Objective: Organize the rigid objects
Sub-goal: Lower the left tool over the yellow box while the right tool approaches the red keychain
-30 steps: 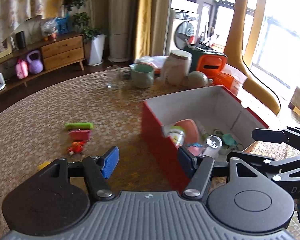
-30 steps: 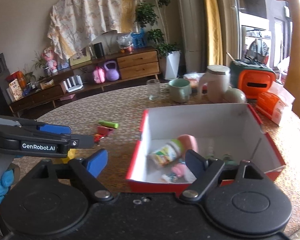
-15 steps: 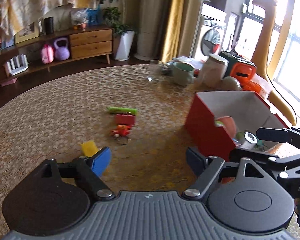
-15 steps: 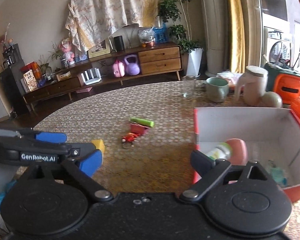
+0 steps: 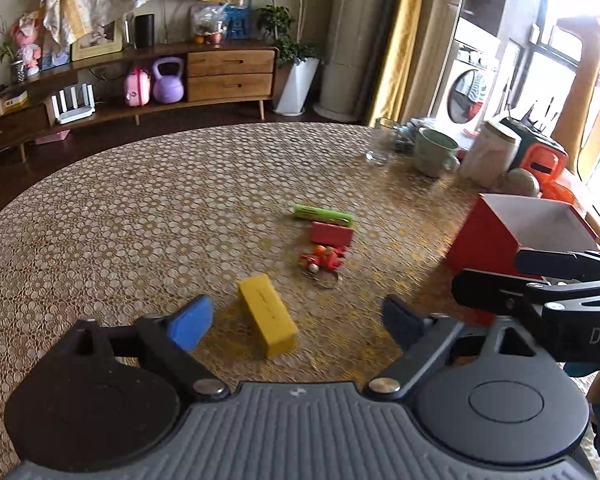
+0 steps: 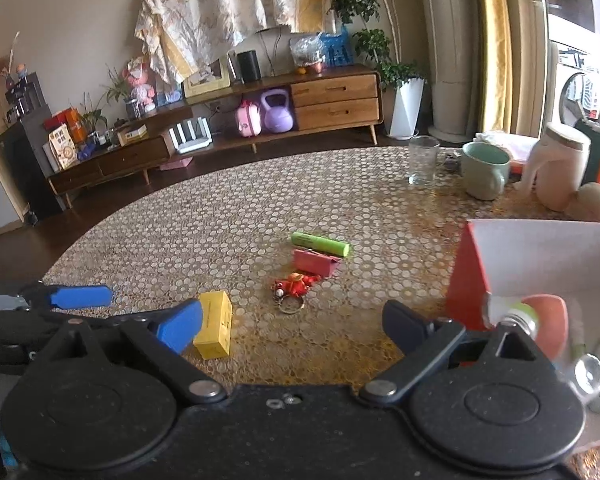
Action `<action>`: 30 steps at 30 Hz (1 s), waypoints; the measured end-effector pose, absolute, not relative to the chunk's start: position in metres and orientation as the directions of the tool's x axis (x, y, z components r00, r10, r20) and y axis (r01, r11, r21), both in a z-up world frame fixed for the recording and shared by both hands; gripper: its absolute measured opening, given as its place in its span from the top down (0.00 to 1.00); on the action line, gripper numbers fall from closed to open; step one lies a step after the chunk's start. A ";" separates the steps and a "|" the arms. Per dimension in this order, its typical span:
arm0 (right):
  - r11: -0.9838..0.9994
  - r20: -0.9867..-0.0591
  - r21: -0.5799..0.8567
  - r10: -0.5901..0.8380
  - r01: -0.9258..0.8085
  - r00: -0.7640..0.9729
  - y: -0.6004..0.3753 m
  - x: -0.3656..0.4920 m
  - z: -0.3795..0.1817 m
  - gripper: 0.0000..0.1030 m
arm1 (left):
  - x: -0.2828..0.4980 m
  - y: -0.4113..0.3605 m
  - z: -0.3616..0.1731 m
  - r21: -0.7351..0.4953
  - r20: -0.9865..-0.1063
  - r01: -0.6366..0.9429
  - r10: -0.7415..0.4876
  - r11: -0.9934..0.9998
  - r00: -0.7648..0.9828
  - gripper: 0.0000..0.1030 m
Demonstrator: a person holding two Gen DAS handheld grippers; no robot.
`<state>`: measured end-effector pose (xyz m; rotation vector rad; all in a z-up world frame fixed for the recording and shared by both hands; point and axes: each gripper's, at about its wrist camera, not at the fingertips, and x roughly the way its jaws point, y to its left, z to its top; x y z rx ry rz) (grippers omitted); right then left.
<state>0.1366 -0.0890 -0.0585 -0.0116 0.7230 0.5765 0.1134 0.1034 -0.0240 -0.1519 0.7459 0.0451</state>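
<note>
The yellow block (image 5: 267, 321) lies on the desk (image 5: 140, 216) between the left gripper (image 5: 296, 322)'s wide, just-opened, empty fingers (image 5: 190, 322), long axis running away, nearer than the right gripper (image 6: 292, 326), also wide and empty.

Only the letters "DA" can be read, on the right tongs (image 5: 532, 276) at the picture's edge.

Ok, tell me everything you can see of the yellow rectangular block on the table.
The yellow rectangular block is a plain, opaque solid brick with a faint marking on its top face. It lies flat on the patterned tablecloth, nearest the open left gripper and clear of its pads. It stands apart from the red keychain figure.
</note>
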 end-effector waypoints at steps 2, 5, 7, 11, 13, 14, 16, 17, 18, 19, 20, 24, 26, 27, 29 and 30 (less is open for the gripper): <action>0.841 -0.639 0.180 0.494 -0.510 0.590 -0.081 0.143 -0.062 0.07 | 0.117 0.109 -0.029 -0.113 -0.674 -0.109 0.004 0.988 0.739 0.01; 0.842 -0.655 0.171 0.485 -0.511 0.580 -0.071 0.154 -0.069 0.07 | 0.126 0.118 -0.040 -0.105 -0.682 -0.124 0.019 0.987 0.731 0.01; 0.849 -0.668 0.174 0.474 -0.499 0.573 -0.064 0.163 -0.074 0.07 | 0.131 0.124 -0.049 -0.102 -0.687 -0.139 0.032 0.985 0.726 0.01; 0.863 -0.705 0.166 0.443 -0.477 0.555 -0.049 0.180 -0.088 0.08 | 0.141 0.131 -0.068 -0.118 -0.706 -0.161 0.031 0.980 0.708 0.01; 0.868 -0.721 0.160 0.428 -0.471 0.544 -0.043 0.189 -0.096 0.09 | 0.144 0.133 -0.075 -0.129 -0.710 -0.161 0.022 0.978 0.703 0.01; 0.870 -0.729 0.155 0.421 -0.468 0.540 -0.040 0.193 -0.099 0.09 | 0.146 0.133 -0.079 -0.131 -0.715 -0.165 0.022 0.978 0.699 0.01; 0.873 -0.742 0.148 0.409 -0.466 0.531 -0.033 0.200 -0.106 0.10 | 0.151 0.132 -0.086 -0.131 -0.723 -0.167 0.021 0.977 0.690 0.01; 0.872 -0.748 0.143 0.405 -0.468 0.526 -0.030 0.204 -0.109 0.10 | 0.152 0.131 -0.089 -0.125 -0.728 -0.169 0.025 0.978 0.685 0.01; 0.871 -0.751 0.140 0.403 -0.471 0.523 -0.027 0.207 -0.112 0.10 | 0.155 0.130 -0.092 -0.120 -0.732 -0.171 0.029 0.978 0.681 0.01; 0.870 -0.753 0.140 0.404 -0.473 0.520 -0.026 0.210 -0.114 0.10 | 0.157 0.129 -0.094 -0.122 -0.732 -0.168 0.026 0.978 0.681 0.01; 0.867 -0.754 0.140 0.406 -0.477 0.517 -0.023 0.213 -0.117 0.10 | 0.158 0.129 -0.097 -0.125 -0.732 -0.167 0.023 0.978 0.681 0.01; 0.851 -0.760 0.127 0.414 -0.510 0.502 -0.013 0.222 -0.128 0.13 | 0.166 0.127 -0.107 -0.119 -0.743 -0.175 0.029 0.977 0.669 0.01; 0.846 -0.765 0.128 0.416 -0.518 0.492 -0.010 0.226 -0.135 0.15 | 0.170 0.126 -0.111 -0.110 -0.747 -0.179 0.038 0.978 0.664 0.01; 0.846 -0.767 0.128 0.415 -0.518 0.489 -0.008 0.228 -0.137 0.15 | 0.172 0.126 -0.112 -0.107 -0.749 -0.182 0.041 0.978 0.661 0.01; 0.845 -0.772 0.125 0.413 -0.521 0.484 -0.004 0.233 -0.143 0.17 | 0.176 0.126 -0.115 -0.110 -0.752 -0.180 0.036 0.977 0.658 0.01; 0.843 -0.774 0.124 0.412 -0.524 0.480 -0.002 0.234 -0.145 0.18 | 0.177 0.125 -0.116 -0.109 -0.752 -0.179 0.036 0.978 0.658 0.01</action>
